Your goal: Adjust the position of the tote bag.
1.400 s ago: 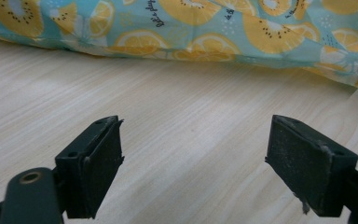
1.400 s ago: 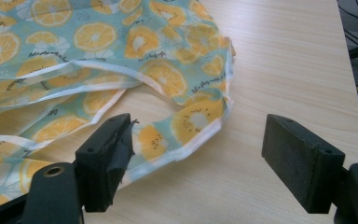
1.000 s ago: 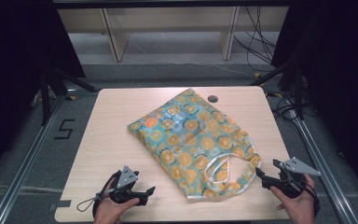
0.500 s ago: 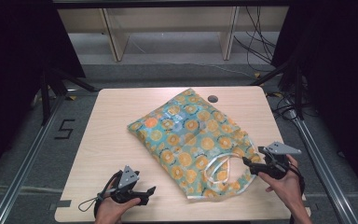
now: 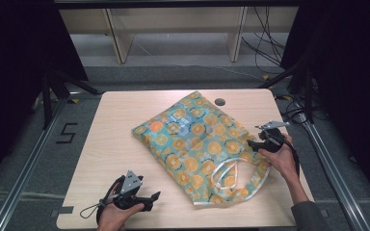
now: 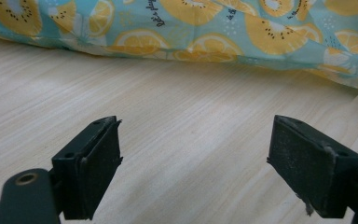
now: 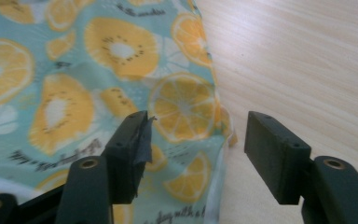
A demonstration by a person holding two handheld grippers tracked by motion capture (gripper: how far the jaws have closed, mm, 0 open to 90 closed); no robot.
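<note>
A teal fabric bag printed with orange citrus slices (image 5: 197,144) lies flat across the middle of the wooden table (image 5: 115,130), its white handles (image 5: 231,175) toward the near right. My right gripper (image 5: 251,143) is open at the bag's right edge; in the right gripper view the bag's hem (image 7: 186,126) lies between and just beyond the spread jaws. My left gripper (image 5: 151,198) rests open near the table's front left, apart from the bag. In the left gripper view the bag's near edge (image 6: 205,46) lies beyond bare wood.
A round cable hole (image 5: 219,101) sits near the table's far edge. Metal frame rails (image 5: 33,159) run along both sides of the table. Shelving legs (image 5: 120,45) and cables (image 5: 270,43) lie on the floor beyond.
My right gripper has moved forward and left from the table's near right corner up to the bag's right edge. The left gripper has stayed put.
</note>
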